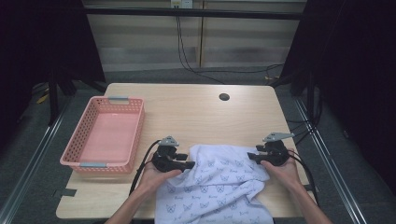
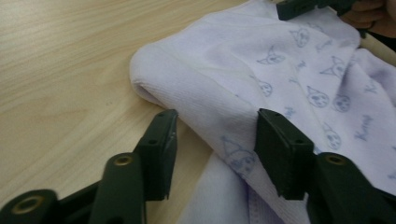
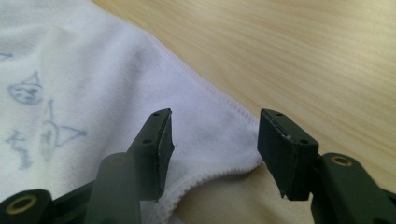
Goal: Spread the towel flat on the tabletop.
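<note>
Cloth: one white cloth [image 1: 219, 184] with a pale blue cat-face print, lying rumpled at the near edge of the table [image 1: 196, 109], part of it hanging over that edge toward the person.
Left gripper: left gripper [image 2: 212, 140] low at the cloth's far left corner, jaws spread; a rolled fold of cloth lies between them, pads not pressing on it.
Right gripper: right gripper [image 3: 215, 140] at the far right corner, jaws spread; the stitched hem corner sits in the gap, not pinched.
Basket: one pink basket [image 1: 77, 140], nothing in it, on the left side of the table, well apart from the cloth.
Step in hand (judgement): both corners appear let go or not yet taken; next likely a fresh hold for folding or smoothing.
Doing it well: take a single layer at each hem, not the rolled fold; close both sides evenly; keep the corners level with each other so the cloth draws flat; mind the overhang, which could drag the cloth off the table.
Count: cloth 1; basket 1; grippers 2; hands 2; table 1.
</note>
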`<action>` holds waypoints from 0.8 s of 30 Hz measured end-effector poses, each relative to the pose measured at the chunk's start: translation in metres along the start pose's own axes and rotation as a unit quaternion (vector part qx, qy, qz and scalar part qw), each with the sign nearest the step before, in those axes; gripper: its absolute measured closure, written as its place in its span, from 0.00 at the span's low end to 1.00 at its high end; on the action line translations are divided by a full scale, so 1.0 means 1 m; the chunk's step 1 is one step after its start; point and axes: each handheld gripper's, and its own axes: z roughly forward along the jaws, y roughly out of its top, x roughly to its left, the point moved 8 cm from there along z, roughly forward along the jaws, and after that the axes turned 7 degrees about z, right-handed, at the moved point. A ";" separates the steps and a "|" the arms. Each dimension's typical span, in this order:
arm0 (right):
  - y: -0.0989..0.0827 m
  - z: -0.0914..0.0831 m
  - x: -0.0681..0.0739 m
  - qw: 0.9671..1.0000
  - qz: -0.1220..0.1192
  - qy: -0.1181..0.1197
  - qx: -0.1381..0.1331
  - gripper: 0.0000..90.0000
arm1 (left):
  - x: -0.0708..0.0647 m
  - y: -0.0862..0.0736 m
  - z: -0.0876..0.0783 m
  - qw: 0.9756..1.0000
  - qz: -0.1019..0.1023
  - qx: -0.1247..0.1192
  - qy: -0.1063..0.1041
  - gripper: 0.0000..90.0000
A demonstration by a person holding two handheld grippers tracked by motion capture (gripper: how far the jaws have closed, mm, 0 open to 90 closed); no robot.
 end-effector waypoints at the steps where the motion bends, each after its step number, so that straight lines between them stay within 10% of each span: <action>1: -0.001 0.001 0.000 1.000 0.003 -0.001 0.004 0.50 | 0.000 0.001 0.003 1.000 0.003 0.001 -0.001 0.50; 5: -0.008 0.003 -0.002 1.000 -0.012 -0.012 0.006 0.53 | -0.004 0.006 0.011 1.000 0.012 0.007 -0.013 0.50; 8: -0.009 0.002 0.006 1.000 -0.011 0.008 0.008 0.88 | -0.011 0.012 0.015 0.999 0.021 0.000 -0.024 0.80; 17: 0.008 -0.021 0.004 0.999 0.010 0.020 -0.043 0.96 | -0.039 0.050 0.001 0.996 0.055 -0.049 -0.046 1.00; 24: 0.003 -0.024 0.001 0.999 0.016 0.022 -0.040 0.96 | 0.002 0.025 0.012 0.999 -0.034 -0.010 0.006 0.49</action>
